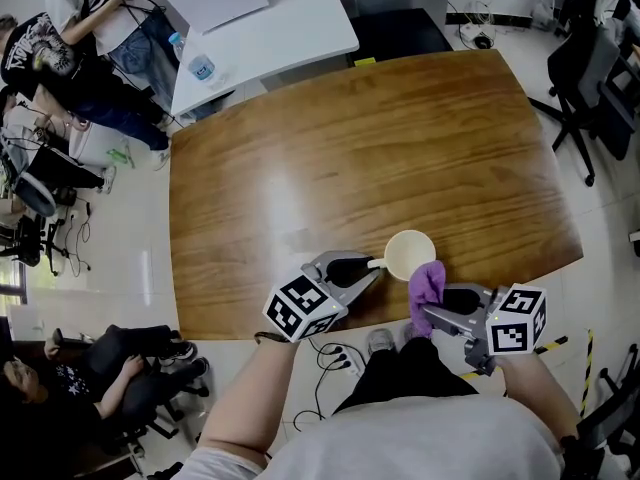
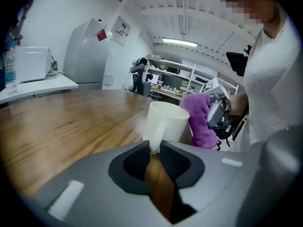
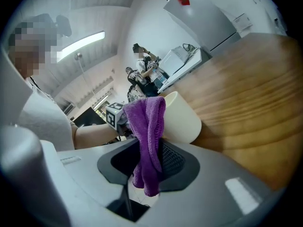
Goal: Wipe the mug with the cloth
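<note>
Upright and mouth-up, the white mug [image 1: 410, 254] is standing on the wooden table [image 1: 300, 168], whose near edge is running just on the person's side of the mug. Its handle [image 2: 156, 138] is pointing toward the left gripper [image 2: 155, 148], and the purple cloth [image 3: 149, 136] is hanging right beside the mug's opposite wall, apparently brushing it (no view is confirming actual contact).

Doing this step well is, by my judgement, calling for a steady hold on the handle so the mug is not twisting or tipping while the cloth is pressing against it. The cloth should be sweeping around the wall and over the rim with light, even pressure, since a hard sideways push could be levering the mug out of a narrow grip.

The left gripper's jaws are standing only slightly apart, their pads clamping the handle on both sides, at the mug's left in the head view. The right gripper [image 3: 149, 150], on the mug's other side, is pinching a bunched fold of the cloth between nearly closed jaws, with the loose ends drooping below the pads.
</note>
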Tool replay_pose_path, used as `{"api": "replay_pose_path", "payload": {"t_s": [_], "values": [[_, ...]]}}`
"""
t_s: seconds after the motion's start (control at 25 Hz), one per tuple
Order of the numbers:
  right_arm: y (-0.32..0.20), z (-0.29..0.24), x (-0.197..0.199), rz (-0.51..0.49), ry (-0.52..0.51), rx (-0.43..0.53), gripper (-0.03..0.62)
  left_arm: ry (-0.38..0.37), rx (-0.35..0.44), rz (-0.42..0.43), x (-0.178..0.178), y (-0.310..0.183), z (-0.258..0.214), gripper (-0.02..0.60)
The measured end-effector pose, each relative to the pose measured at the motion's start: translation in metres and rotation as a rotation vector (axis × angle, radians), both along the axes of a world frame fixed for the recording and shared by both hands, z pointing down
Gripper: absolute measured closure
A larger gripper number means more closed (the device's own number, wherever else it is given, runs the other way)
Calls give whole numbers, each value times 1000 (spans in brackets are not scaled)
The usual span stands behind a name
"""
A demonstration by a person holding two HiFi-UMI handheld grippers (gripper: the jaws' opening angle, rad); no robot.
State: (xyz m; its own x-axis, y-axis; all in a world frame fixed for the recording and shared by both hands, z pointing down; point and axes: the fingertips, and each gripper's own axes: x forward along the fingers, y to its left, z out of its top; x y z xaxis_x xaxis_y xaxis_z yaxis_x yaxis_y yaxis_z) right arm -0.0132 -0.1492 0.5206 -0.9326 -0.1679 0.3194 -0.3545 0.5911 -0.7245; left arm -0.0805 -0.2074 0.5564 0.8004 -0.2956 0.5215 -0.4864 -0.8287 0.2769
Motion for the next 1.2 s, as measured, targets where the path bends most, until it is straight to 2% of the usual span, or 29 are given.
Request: {"api": "replay_pose_path", "payload": {"t_s": [0.28, 0.4, 0.56, 0.84, 0.92, 1.08, 1.2], "values": [[-33, 4, 11, 104, 3, -3, 479, 41, -16, -6, 9, 21, -3, 509], [-36, -9, 12, 170, -67, -30, 479, 55, -26, -17, 13, 24, -3, 508], [-44, -24, 10, 313, -177, -96, 479, 57, -33, -18, 16, 26, -5, 509], [-51, -4, 11, 418, -222, -173, 479, 55, -39, 9, 22, 29, -4, 509], [-51, 10, 13, 427, -194, -205, 479, 60, -40, 12, 21, 29, -4, 508], [-46, 40, 14, 388, -63, -275, 482, 59, -41, 15, 20, 29, -3, 508], [-41, 50, 10, 318, 70, -255, 479, 46, -39, 12, 15, 30, -2, 509]]}}
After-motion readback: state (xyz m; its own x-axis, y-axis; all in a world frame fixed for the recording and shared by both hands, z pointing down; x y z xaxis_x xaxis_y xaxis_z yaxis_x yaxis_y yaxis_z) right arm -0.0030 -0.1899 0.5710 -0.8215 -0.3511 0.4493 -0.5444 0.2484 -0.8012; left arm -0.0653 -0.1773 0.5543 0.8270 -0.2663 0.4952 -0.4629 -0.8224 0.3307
